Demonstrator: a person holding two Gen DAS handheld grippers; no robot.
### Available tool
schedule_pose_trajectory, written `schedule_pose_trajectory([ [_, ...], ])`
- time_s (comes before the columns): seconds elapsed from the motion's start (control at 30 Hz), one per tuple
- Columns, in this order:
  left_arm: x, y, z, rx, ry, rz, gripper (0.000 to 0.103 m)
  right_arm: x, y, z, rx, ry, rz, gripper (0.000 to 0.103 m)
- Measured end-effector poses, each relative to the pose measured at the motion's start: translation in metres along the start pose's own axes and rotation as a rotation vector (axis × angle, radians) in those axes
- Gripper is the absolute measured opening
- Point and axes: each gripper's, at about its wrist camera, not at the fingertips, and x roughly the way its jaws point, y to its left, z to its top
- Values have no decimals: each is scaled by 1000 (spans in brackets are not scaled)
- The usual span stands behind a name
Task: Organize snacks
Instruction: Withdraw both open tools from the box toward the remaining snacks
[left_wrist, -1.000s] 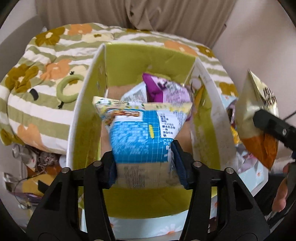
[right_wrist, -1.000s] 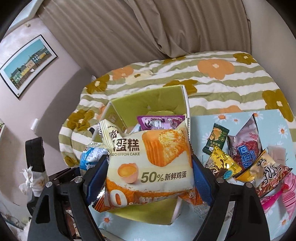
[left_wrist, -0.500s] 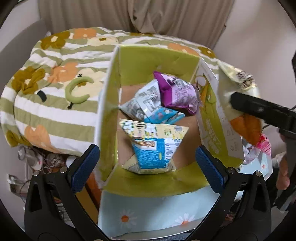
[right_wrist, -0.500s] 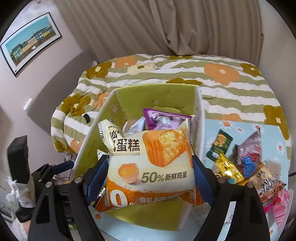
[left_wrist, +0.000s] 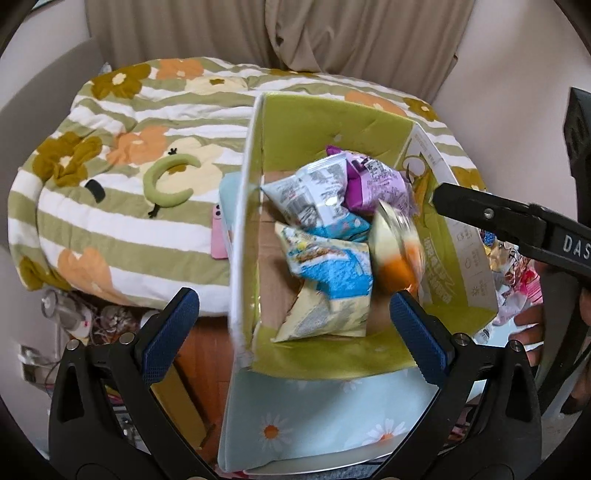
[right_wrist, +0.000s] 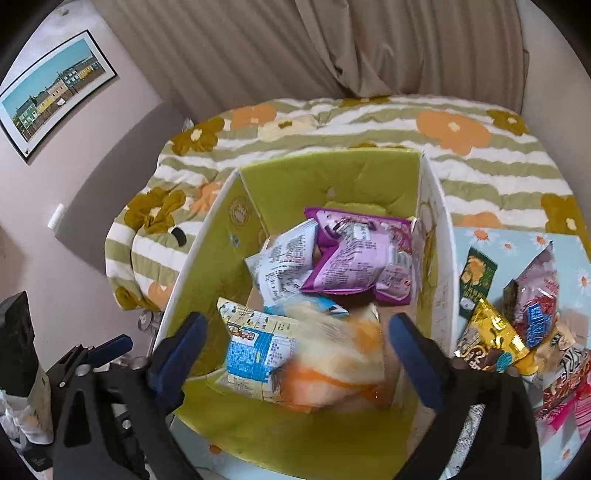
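From the left wrist camera, the left gripper (left_wrist: 293, 326) hangs over the near end of a green cardboard box (left_wrist: 332, 122), its blue-padded jaws spread wide with nothing between them. Inside the box lie several snack bags: a blue and yellow packet (left_wrist: 328, 284) nearest the gripper, a white packet (left_wrist: 314, 190) behind it, and a purple packet (left_wrist: 376, 181) toward the far right corner. A cream and orange cake packet (left_wrist: 399, 251) shows as a blur against the box's right wall, clear of any finger. The right gripper (left_wrist: 517, 229) reaches in from the right as a black bar above that wall. The box stands on a pale blue daisy cloth (left_wrist: 314, 424), with a striped flower quilt (left_wrist: 122, 184) to its left and a pink phone (left_wrist: 218, 236) just beside the box's left wall.

From the right wrist camera, the right gripper (right_wrist: 295, 350) is over the same box (right_wrist: 332, 177), jaws wide apart and empty. The cake packet (right_wrist: 332, 362) is blurred between and beyond the fingers, touching neither, lying partly over the blue and yellow packet (right_wrist: 255, 347). The white packet (right_wrist: 288, 266) and purple packet (right_wrist: 354, 266) sit farther back. To the right of the box, loose snacks wait on the daisy cloth (right_wrist: 569, 251): a dark green packet (right_wrist: 476, 280), a gold packet (right_wrist: 495, 332) and a pink and blue bag (right_wrist: 539, 295). A framed picture (right_wrist: 55, 92) hangs on the wall at left.
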Motion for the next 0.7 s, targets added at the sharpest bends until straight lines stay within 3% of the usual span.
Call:
schedule_pose_trajectory([
  [0.3,-4,1,-7,-14,-5,-18,102,-6,3,-15,-25,21,-34,101],
  [0.7,-46,-29,-8,30,-102,-51,102,-72,10,-29,-83,-107,-83,102],
])
